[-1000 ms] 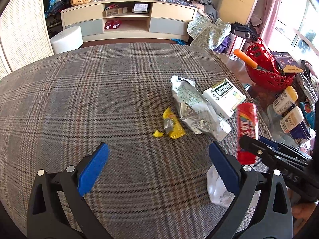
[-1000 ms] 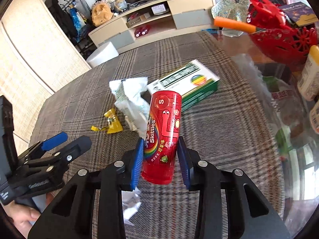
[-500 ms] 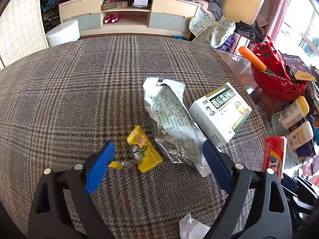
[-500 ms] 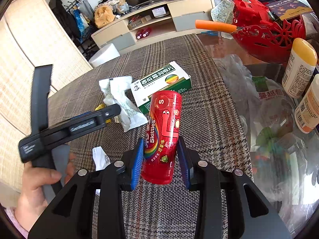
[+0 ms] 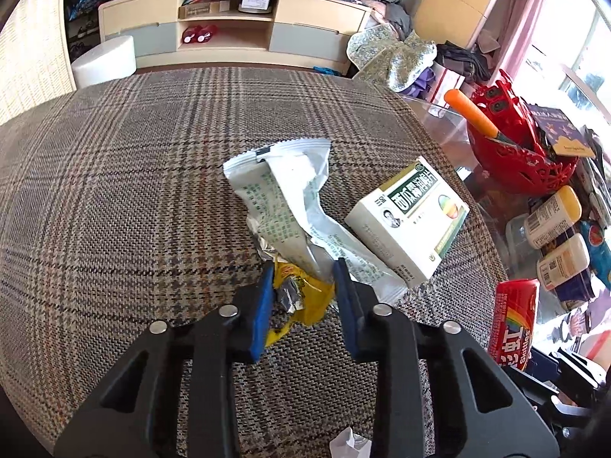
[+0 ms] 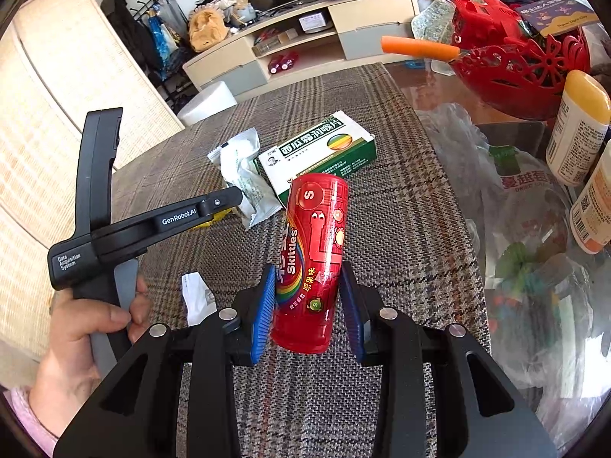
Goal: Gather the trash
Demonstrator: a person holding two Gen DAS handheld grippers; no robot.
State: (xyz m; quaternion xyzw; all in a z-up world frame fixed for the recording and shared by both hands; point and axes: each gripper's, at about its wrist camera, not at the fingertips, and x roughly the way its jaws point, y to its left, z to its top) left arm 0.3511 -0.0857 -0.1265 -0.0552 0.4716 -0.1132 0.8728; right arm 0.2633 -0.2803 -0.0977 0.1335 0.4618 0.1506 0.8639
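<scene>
My left gripper (image 5: pixel 303 286) is shut on a crumpled yellow wrapper (image 5: pixel 305 297) on the plaid tablecloth (image 5: pixel 133 210); it also shows from the side in the right wrist view (image 6: pixel 225 200). A white and silver foil wrapper (image 5: pixel 290 206) lies just beyond it, touching the yellow one. A white and green medicine box (image 5: pixel 412 217) lies to the right. My right gripper (image 6: pixel 307 301) is shut on a red Skittles tube (image 6: pixel 311 259) and holds it above the cloth. A white paper scrap (image 6: pixel 196 297) lies near the front edge.
A red openwork basket (image 6: pixel 515 65) with an orange-handled tool stands at the back right on the glass table. Two yellow-capped bottles (image 5: pixel 553 217) and a clear plastic bag (image 6: pixel 527 229) lie to the right. A TV cabinet (image 5: pixel 229 26) stands behind.
My left gripper has moved forward and closed on the yellow wrapper; it was wide open before. The right gripper keeps hold of the Skittles tube and has shifted slightly.
</scene>
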